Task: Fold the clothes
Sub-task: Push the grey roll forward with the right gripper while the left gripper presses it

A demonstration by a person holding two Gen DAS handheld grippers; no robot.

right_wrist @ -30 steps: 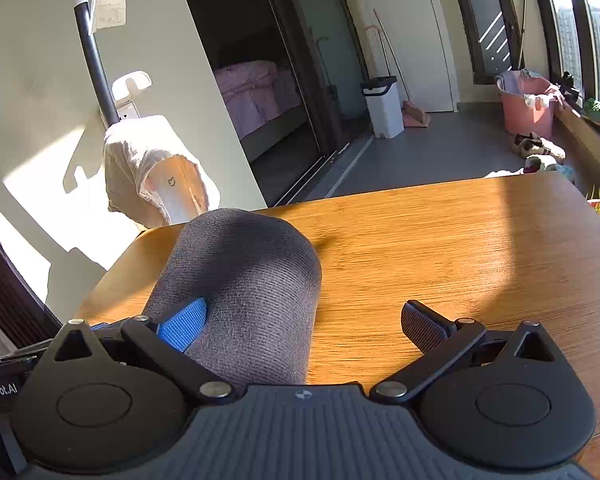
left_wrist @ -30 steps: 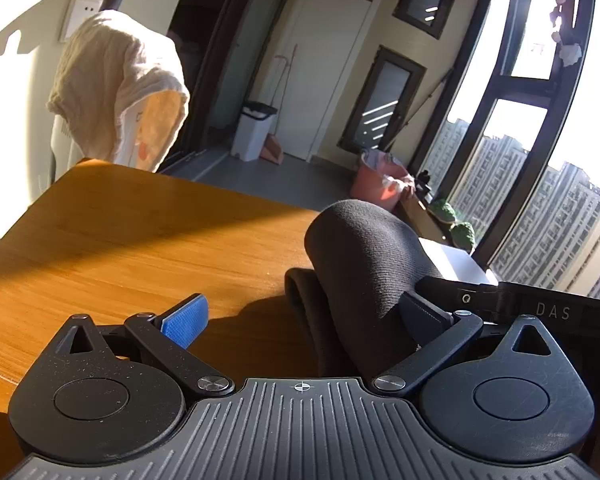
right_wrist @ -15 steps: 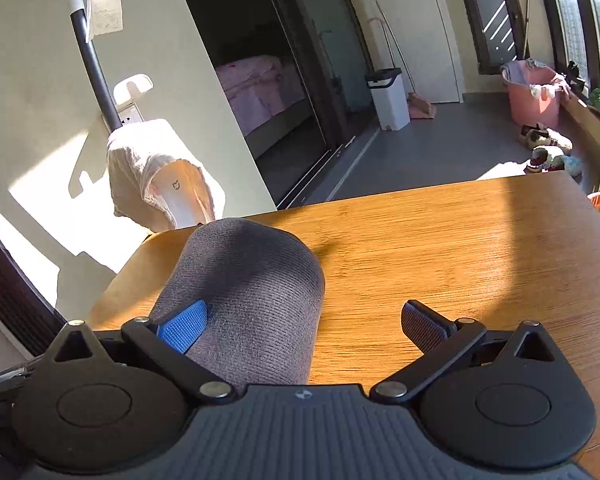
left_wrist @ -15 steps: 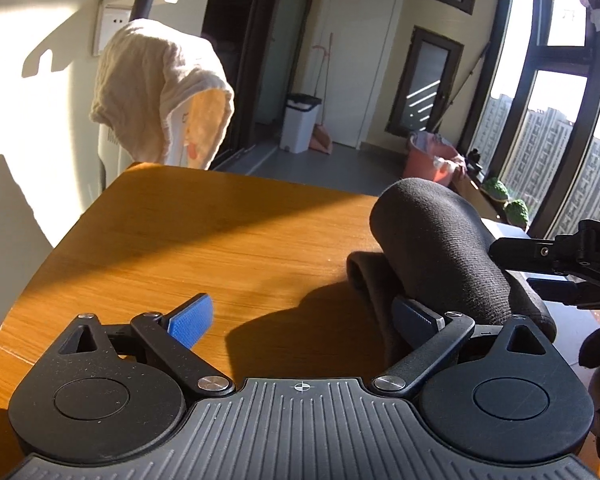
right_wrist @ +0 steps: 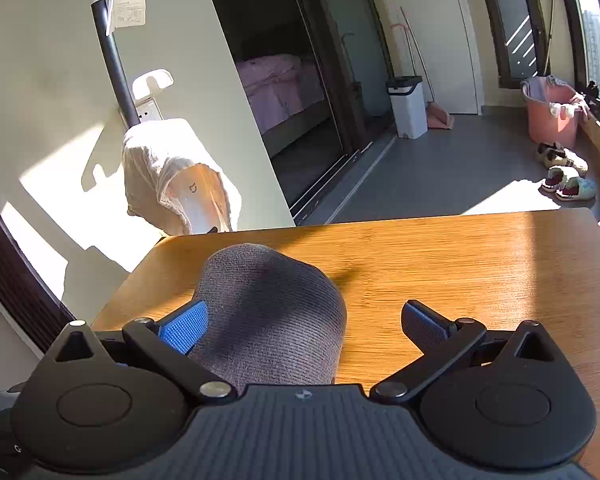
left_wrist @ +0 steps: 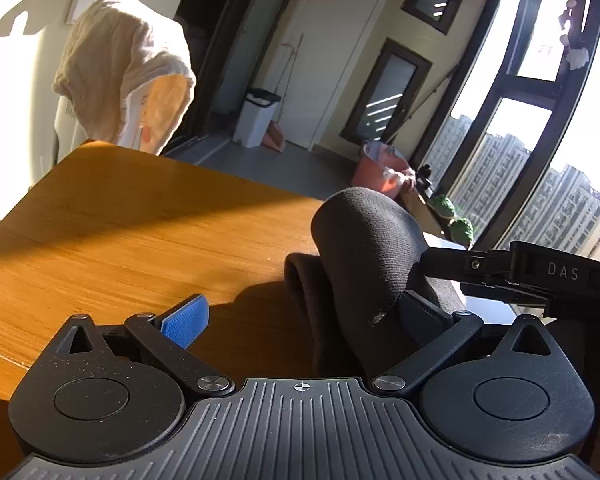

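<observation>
A dark grey knit garment point(left_wrist: 364, 256) is bunched into a rounded fold over the wooden table point(left_wrist: 140, 240). In the left wrist view it leans against my right finger, and a lower layer lies beneath. My left gripper point(left_wrist: 304, 316) is open, fingers wide apart. The right gripper's black body point(left_wrist: 540, 276) reaches in from the right and touches the garment. In the right wrist view the garment point(right_wrist: 272, 316) rests against the blue left pad point(right_wrist: 184, 326). My right gripper point(right_wrist: 304, 326) is open.
A cream towel point(left_wrist: 124, 72) hangs on a stand beyond the table's far left corner. The table's far edge point(right_wrist: 420, 218) drops to a grey floor with a white bin point(right_wrist: 406, 106), pink bucket point(right_wrist: 550, 114) and shoes. Windows stand on the right.
The left wrist view swung right and back; the garment now sits nearer its centre. The right gripper lifted slightly and shows more floor. Both grippers stay open.
</observation>
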